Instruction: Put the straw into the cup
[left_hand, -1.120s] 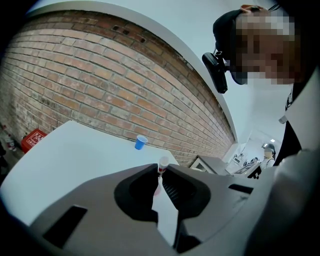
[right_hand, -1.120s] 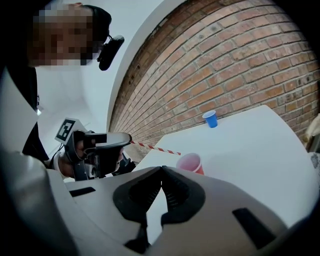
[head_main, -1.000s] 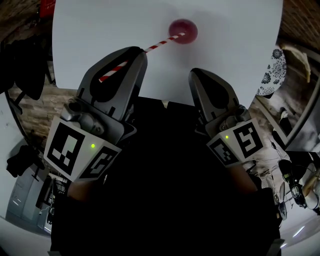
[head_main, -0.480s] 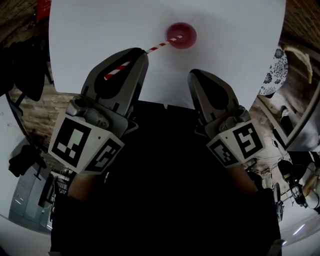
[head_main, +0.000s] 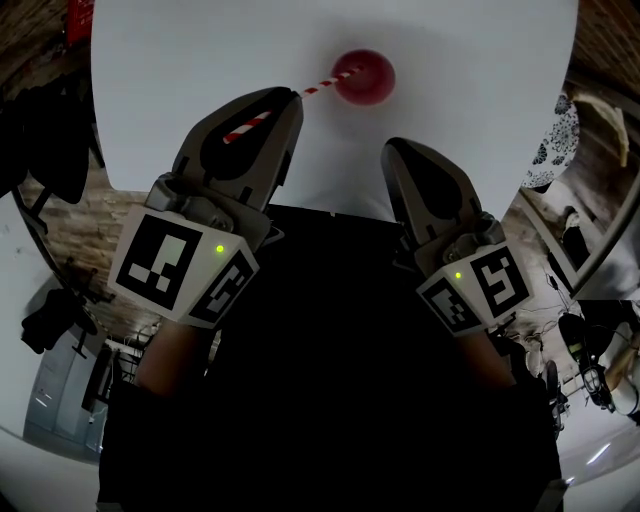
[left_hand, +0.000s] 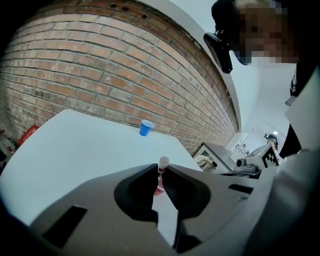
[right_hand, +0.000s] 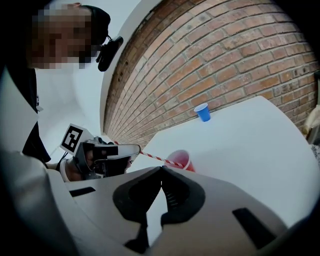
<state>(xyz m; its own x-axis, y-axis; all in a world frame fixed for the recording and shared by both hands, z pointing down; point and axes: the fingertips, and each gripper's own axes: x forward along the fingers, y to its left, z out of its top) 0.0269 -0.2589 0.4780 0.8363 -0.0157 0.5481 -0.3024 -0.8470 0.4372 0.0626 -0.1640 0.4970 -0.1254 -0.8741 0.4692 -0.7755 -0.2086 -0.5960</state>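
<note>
A red cup (head_main: 364, 76) stands upright on the white table (head_main: 480, 60), far from the front edge. My left gripper (head_main: 290, 96) is shut on a red-and-white striped straw (head_main: 320, 86), which slants up and right, its far end over the cup's mouth. In the left gripper view the straw's end (left_hand: 163, 162) shows pinched between the jaws, with the red cup (left_hand: 159, 187) partly hidden behind them. My right gripper (head_main: 393, 148) hangs shut and empty near the table's front edge. From the right gripper (right_hand: 161, 168) I see the straw (right_hand: 155, 157) meet the cup's rim (right_hand: 180, 160).
A small blue cup (left_hand: 145, 128) stands at the table's far edge by the brick wall (left_hand: 100, 65), also in the right gripper view as the blue cup (right_hand: 202, 112). A patterned black-and-white object (head_main: 553, 140) lies off the table's right edge.
My left gripper has moved forward toward the red cup, carrying the straw's far end further over the cup's mouth. The right gripper has barely moved.
</note>
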